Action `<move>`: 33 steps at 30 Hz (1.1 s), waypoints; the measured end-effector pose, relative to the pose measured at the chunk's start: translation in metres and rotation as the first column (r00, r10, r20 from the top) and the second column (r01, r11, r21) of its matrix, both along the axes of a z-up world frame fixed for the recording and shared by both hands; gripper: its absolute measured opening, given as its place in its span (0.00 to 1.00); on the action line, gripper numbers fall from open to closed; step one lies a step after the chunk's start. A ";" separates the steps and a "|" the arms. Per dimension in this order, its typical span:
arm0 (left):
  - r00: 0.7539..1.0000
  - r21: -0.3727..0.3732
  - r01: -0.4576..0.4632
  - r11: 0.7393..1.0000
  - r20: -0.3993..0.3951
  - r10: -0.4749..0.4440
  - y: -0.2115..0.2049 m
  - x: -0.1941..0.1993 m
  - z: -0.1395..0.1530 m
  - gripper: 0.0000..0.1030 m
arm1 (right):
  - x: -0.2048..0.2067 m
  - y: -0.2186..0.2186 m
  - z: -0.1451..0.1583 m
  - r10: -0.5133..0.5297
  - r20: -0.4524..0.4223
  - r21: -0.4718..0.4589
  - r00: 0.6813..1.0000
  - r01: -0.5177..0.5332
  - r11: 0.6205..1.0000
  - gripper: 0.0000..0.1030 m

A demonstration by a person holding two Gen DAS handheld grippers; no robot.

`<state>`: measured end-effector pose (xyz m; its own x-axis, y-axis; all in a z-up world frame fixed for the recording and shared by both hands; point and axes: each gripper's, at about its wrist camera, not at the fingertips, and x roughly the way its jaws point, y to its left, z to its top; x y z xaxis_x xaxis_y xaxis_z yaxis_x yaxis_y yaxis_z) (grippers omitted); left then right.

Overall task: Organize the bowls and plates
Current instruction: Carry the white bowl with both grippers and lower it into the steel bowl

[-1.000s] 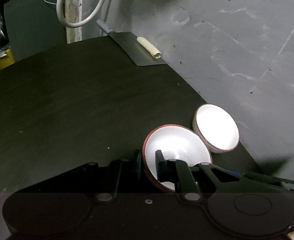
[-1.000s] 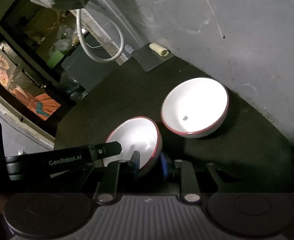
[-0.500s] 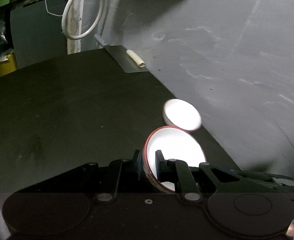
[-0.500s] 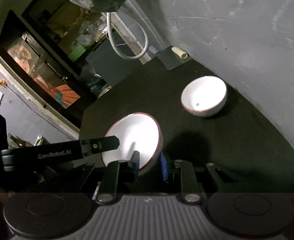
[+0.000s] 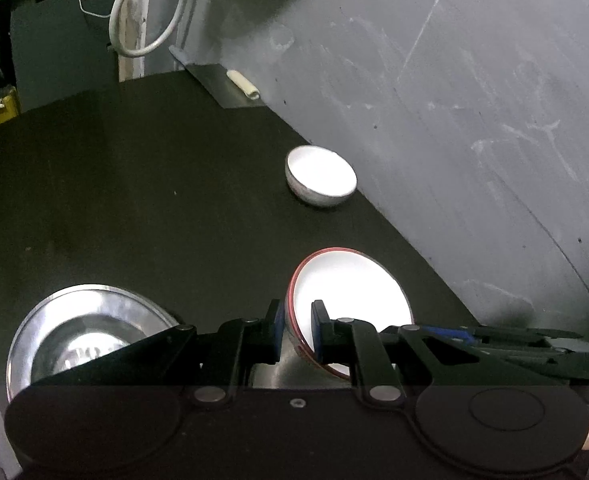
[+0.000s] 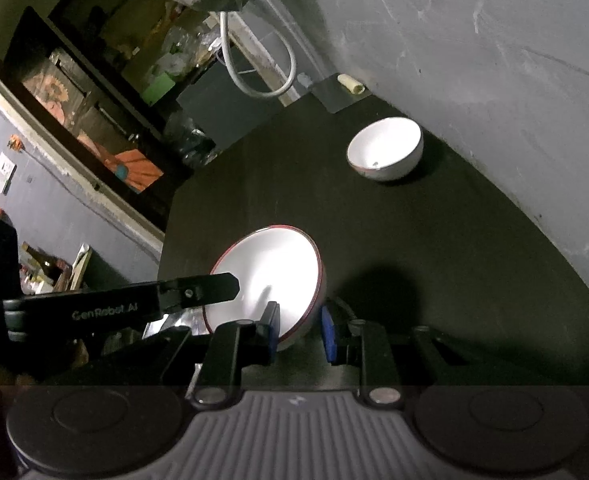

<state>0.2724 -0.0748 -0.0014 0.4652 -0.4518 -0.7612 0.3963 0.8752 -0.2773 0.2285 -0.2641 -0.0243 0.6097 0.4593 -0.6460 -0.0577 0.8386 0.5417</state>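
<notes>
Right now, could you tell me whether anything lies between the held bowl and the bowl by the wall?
Nothing visible does. The held bowl, gripped at its rim by both the left gripper and the right gripper, has only bare table between it and the bowl by the wall.

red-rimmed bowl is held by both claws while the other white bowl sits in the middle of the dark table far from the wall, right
Not quite. Both claws do grip the red-rimmed bowl, the left claw and the right claw each pinching its rim. But the other white bowl sits at the edge of the dark table, right beside the grey wall, as the left wrist view shows.
</notes>
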 end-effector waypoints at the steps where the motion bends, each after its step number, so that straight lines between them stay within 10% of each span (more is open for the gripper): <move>1: 1.000 0.001 0.002 1.000 -0.006 -0.002 0.000 -0.003 -0.001 0.15 | -0.003 0.000 -0.001 0.007 -0.006 -0.001 1.000 -0.007 1.000 0.25; 33: 0.993 0.077 -0.013 0.997 -0.117 0.022 0.002 -0.023 -0.024 0.15 | -0.010 0.006 -0.018 0.117 -0.098 -0.017 0.988 -0.119 0.993 0.25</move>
<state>0.2491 -0.0732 -0.0258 0.3775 -0.3833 -0.8430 0.3494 0.9020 -0.2537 0.2185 -0.2586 -0.0423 0.4864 0.5085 -0.7106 -0.1052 0.8414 0.5301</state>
